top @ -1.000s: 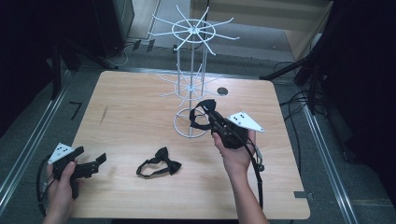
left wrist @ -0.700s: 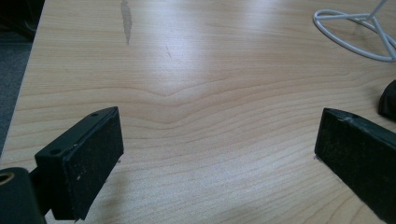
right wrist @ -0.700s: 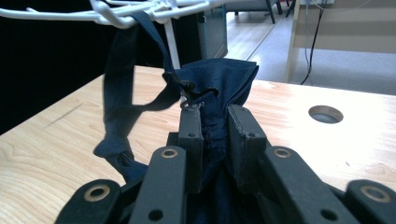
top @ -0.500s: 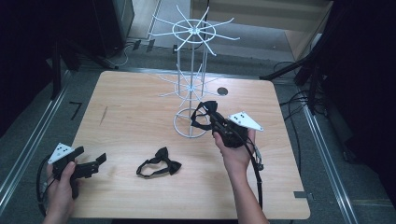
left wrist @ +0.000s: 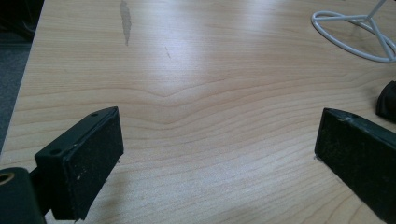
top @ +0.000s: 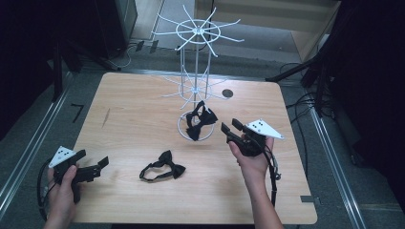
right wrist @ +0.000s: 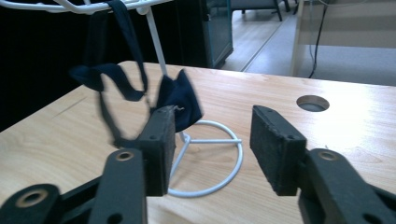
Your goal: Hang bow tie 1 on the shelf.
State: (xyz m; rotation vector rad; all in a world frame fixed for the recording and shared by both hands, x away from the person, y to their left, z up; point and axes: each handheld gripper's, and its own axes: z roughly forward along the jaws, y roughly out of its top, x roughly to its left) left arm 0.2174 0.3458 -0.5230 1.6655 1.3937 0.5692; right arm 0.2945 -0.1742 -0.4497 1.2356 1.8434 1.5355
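Observation:
A white wire rack (top: 196,71) stands mid-table on a ring base (top: 181,131). A dark bow tie (top: 200,119) hangs by its strap from a lower arm of the rack; in the right gripper view this tie (right wrist: 135,88) dangles just beyond my left jaw. My right gripper (top: 230,126) (right wrist: 212,126) sits to the right of the tie. Its jaws have just been opening and stand open with nothing between them. A second bow tie (top: 163,167) lies flat on the table. My left gripper (top: 93,158) (left wrist: 219,135) rests open at the near left over bare wood.
The wooden table (top: 133,109) has a round hole (top: 227,93) behind the rack. The left gripper view catches the rack's base ring (left wrist: 355,32) and an edge of the lying tie (left wrist: 387,100). Cables and dark stands surround the table.
My right gripper has opened, let go of the bow tie now hanging on the rack, and drawn back to the right. The left gripper has stayed where it was.

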